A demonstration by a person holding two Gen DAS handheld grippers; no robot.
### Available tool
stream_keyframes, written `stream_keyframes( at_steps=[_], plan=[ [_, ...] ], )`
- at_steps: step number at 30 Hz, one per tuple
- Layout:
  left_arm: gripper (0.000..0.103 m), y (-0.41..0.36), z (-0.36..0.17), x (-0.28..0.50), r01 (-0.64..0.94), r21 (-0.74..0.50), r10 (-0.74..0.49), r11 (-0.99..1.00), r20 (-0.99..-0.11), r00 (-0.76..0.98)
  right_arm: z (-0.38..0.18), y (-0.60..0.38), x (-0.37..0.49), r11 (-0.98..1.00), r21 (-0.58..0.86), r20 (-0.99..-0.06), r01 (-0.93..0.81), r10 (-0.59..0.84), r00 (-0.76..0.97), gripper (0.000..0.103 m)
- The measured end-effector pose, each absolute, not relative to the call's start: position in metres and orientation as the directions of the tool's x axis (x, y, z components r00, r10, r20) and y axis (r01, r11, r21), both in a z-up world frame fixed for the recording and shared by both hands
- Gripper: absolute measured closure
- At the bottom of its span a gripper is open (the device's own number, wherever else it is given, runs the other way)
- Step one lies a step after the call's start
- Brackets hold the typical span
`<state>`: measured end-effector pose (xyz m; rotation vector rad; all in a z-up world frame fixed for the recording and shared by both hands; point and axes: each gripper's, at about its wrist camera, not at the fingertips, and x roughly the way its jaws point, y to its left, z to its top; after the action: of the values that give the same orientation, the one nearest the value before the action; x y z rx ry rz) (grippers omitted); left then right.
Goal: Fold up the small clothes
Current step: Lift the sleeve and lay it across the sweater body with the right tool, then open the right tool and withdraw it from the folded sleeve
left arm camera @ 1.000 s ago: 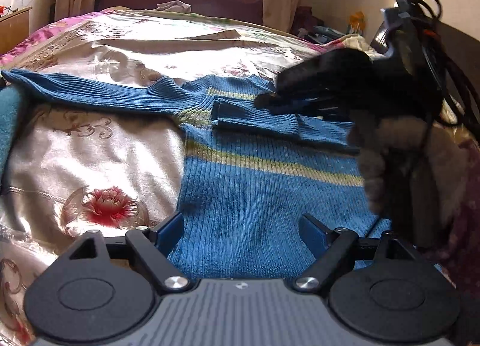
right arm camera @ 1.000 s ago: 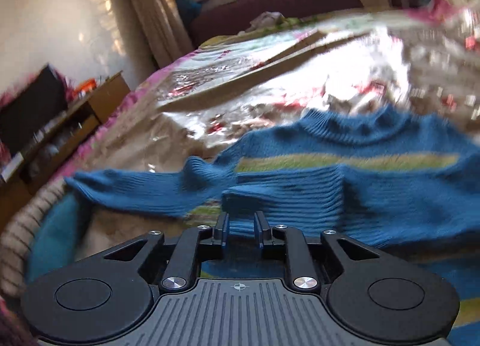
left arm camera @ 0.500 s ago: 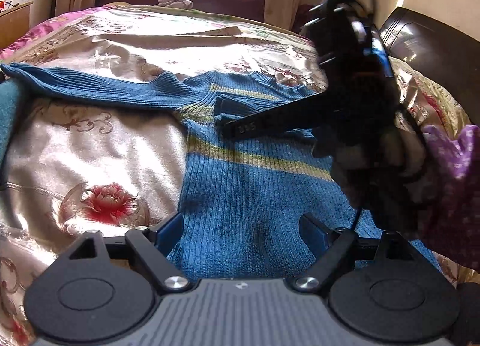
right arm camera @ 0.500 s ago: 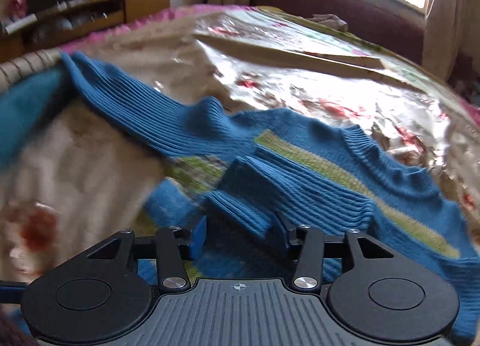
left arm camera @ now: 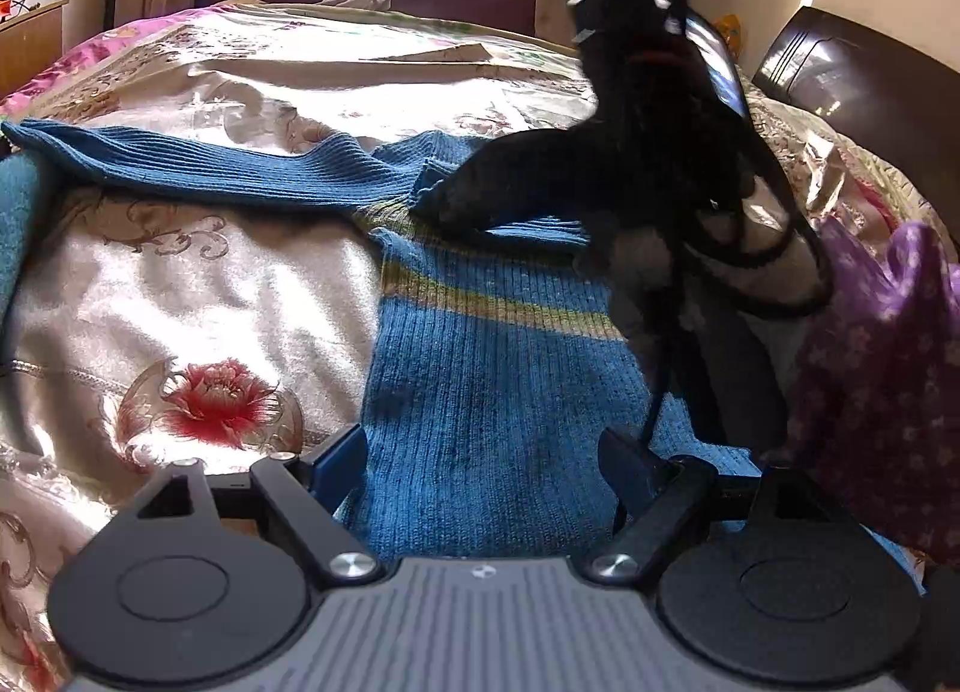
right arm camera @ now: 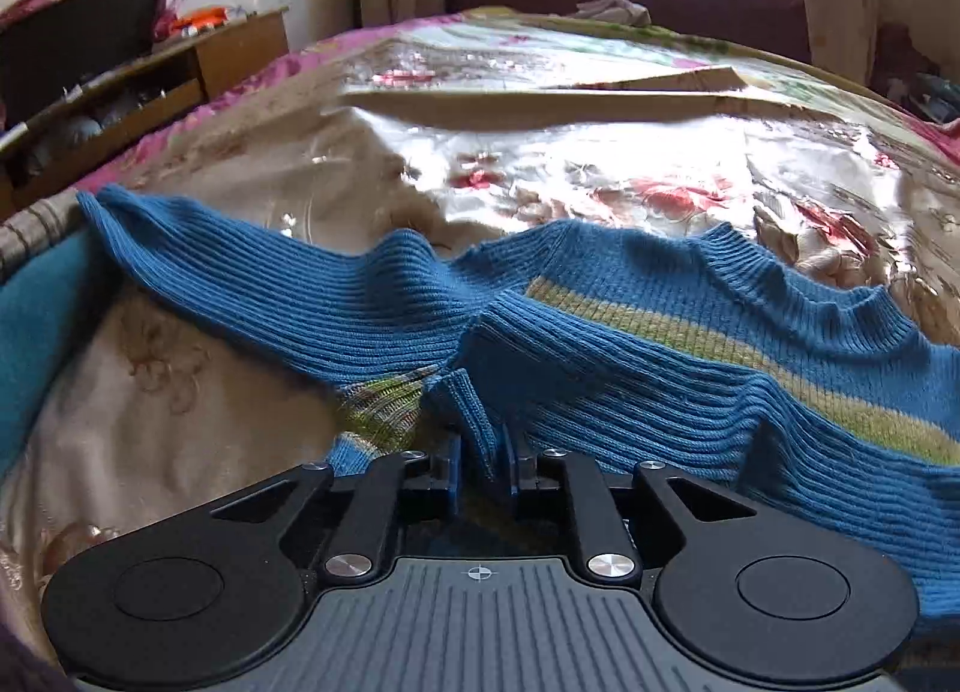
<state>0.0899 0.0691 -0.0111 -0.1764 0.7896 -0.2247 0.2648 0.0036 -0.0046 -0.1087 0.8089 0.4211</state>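
The blue ribbed sweater (right arm camera: 630, 332) with a yellow-green stripe lies flat on the floral bedspread (right arm camera: 540, 170), one sleeve folded across the chest. The right gripper (right arm camera: 483, 467) has just closed its jaws on that sleeve's cuff (right arm camera: 468, 410). Only the left view shows the left gripper (left arm camera: 480, 470), jaws wide apart over the hem

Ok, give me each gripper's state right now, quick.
Left gripper: open, holding nothing, over the blue sweater.
Right gripper: jaws have just been closing, now shut on the sweater's folded-over sleeve cuff.
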Motion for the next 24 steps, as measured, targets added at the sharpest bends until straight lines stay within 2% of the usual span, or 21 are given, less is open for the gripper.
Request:
stream_keyframes(
  at_steps=[4,9,14,20,24],
  plan=[
    [0.015,0.069,-0.013,0.092,0.126,-0.223,-0.247,0.967,-0.685,0.685,0.013,-0.025,0.253,0.914,0.159,-0.688,-0.374,0.374,0.622,0.073],
    [0.015,0.067,-0.019,0.095,0.114,-0.204,-0.228,0.972,-0.714,0.662,0.022,-0.075,0.237,0.952,0.154,-0.658,-0.263,0.298,0.692,0.073],
    [0.014,0.06,-0.027,0.098,0.104,-0.16,-0.189,0.982,-0.74,0.645,0.002,-0.123,0.24,0.99,0.121,-0.728,-0.073,0.139,0.671,0.073],
    [0.009,0.051,-0.033,0.098,0.116,-0.091,-0.145,0.989,-0.748,0.647,0.02,-0.13,0.206,0.982,0.162,-0.666,-0.096,0.181,0.723,0.073],
    [0.004,0.047,-0.037,0.098,0.119,-0.066,-0.128,0.991,-0.753,0.645,0.01,-0.128,0.187,0.978,0.186,-0.689,-0.094,0.198,0.697,0.073]
  ],
)
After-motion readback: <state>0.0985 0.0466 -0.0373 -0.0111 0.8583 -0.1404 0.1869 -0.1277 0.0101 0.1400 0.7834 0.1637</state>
